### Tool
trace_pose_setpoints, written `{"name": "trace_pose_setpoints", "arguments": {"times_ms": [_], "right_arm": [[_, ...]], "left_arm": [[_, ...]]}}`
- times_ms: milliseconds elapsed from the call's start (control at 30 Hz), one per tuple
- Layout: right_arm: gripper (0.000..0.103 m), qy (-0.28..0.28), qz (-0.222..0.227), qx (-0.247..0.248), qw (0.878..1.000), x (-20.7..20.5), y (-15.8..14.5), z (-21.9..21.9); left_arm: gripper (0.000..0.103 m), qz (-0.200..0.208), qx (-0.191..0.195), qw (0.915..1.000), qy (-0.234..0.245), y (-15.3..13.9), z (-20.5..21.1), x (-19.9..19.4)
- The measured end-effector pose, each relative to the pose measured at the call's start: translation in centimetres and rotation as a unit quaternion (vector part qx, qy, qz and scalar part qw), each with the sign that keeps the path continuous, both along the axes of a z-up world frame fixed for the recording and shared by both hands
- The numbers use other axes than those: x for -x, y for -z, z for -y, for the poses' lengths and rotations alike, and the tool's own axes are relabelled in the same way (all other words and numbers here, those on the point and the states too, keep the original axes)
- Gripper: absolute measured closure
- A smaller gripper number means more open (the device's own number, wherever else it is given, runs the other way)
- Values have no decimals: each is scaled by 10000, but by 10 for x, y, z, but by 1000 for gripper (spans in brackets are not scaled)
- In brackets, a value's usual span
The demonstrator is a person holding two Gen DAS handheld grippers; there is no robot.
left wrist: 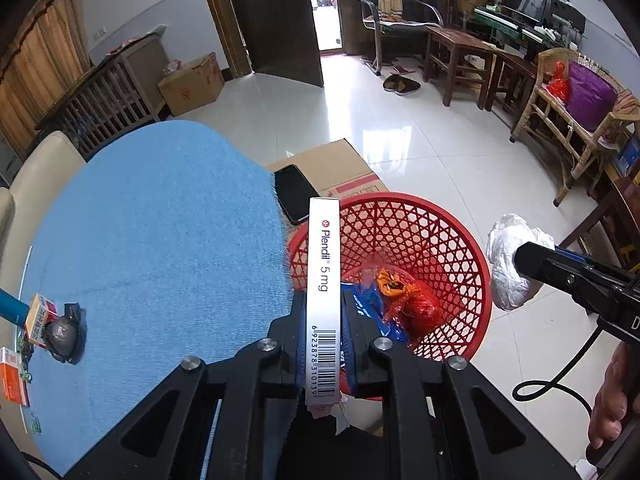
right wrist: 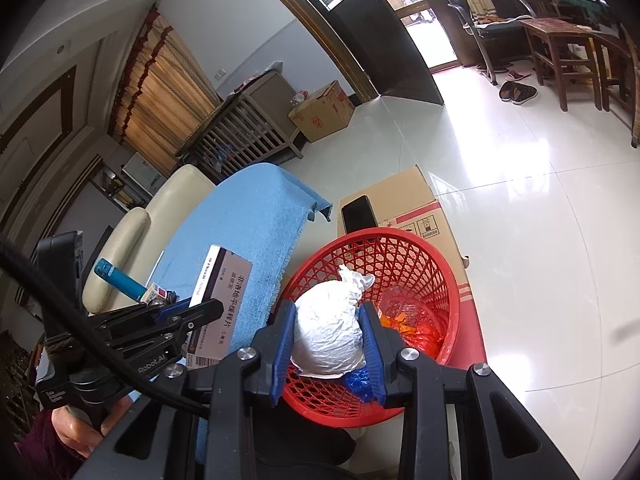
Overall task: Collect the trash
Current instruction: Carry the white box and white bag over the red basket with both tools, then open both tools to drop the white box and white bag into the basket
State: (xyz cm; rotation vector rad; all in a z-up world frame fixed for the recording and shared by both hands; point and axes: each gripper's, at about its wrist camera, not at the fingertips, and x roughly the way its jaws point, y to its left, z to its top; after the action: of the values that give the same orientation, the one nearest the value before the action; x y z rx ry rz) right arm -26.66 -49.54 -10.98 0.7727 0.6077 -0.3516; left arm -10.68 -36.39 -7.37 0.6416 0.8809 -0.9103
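My left gripper is shut on a flat white medicine box, held edge-up over the near rim of the red mesh basket. From the right wrist view the same box and left gripper show at the left. My right gripper is shut on a crumpled white bag above the basket; that bag hangs right of the basket in the left wrist view. Orange, red and blue wrappers lie in the basket.
A blue cloth covers the table, with a black bag and small boxes at its left edge. A cardboard box carrying a black phone stands behind the basket. Chairs and wooden furniture line the far tiled floor.
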Motion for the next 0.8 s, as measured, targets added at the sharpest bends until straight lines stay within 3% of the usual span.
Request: {"name": "trace_pose_setpoints", "arguments": {"times_ms": [433, 500, 567, 667, 700, 733, 800], "right_arm": [[66, 62, -59, -69, 9999, -7, 3, 4], [66, 90, -60, -80, 9999, -6, 2, 4], [65, 127, -85, -109, 9998, -8, 2, 6], [62, 161, -118, -221, 9996, -10, 3, 8], [56, 177, -133, -228, 9995, -11, 2, 9], [42, 185, -140, -239, 9994, -11, 2, 9], [40, 185, -104, -232, 9995, -11, 0, 7]], "left_arm": [[86, -242, 114, 9996, 132, 3, 8, 1], [74, -313, 162, 9993, 155, 1, 9, 0], [39, -319, 271, 9990, 122, -3, 7, -1], [38, -125, 445, 9989, 107, -13, 1, -1], [38, -100, 457, 9989, 86, -15, -1, -1], [38, -80, 480, 9988, 51, -16, -4, -2], [38, -47, 519, 9986, -23, -21, -12, -5]]}}
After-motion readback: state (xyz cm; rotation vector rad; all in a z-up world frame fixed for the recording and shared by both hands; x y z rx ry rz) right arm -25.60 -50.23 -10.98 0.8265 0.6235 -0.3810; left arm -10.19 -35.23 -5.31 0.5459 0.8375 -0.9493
